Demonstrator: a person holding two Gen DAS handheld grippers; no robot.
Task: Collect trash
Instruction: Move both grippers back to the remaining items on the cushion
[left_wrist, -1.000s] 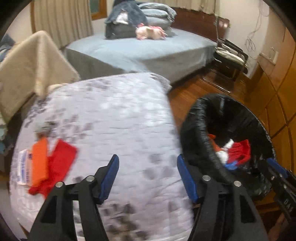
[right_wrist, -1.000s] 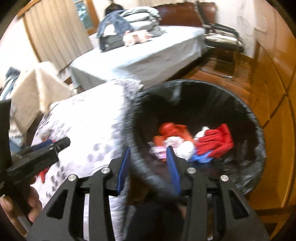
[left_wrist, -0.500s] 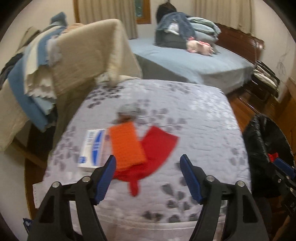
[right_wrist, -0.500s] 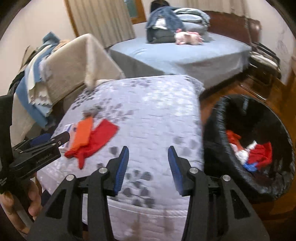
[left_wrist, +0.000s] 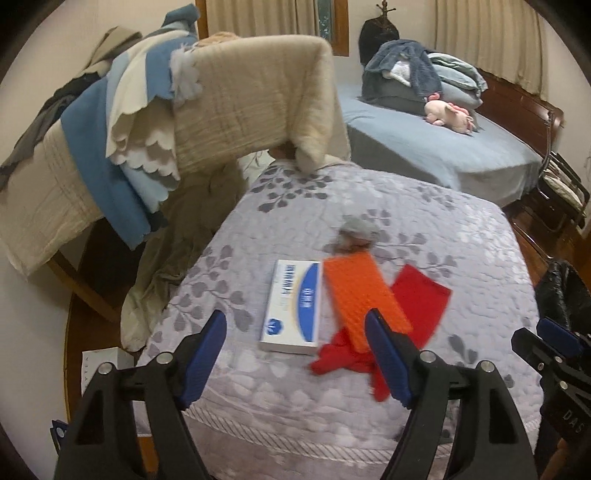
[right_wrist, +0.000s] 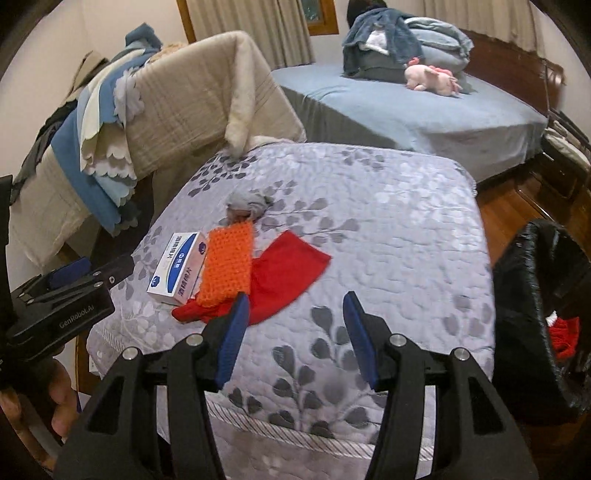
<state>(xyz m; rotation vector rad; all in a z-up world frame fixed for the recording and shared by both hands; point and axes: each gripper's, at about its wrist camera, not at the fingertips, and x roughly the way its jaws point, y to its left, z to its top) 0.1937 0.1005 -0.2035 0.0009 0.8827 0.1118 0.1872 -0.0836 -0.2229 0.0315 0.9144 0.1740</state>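
- Plainly, the left hand-held gripper (left_wrist: 295, 354) hangs empty over the near edge of the lilac quilted bed with grey leaf print (left_wrist: 424, 206), its jaws just widened and spread, nothing between them.
- The white and blue cardboard box (left_wrist: 291, 306) lies near the bed's near left corner, touching the orange knitted cloth (left_wrist: 362, 291); a careless pinch could catch both or shove the box off the edge.
- The red fabric piece (left_wrist: 417, 299) lies under the orange one, so lifting either may drag the other.
- The right hand-held gripper (right_wrist: 293, 336), empty and also just widened, sits close by; the two could collide.
- The black-lined trash bin (right_wrist: 532, 295) stands beyond the bed's right edge; limp cloth may slip on the way.
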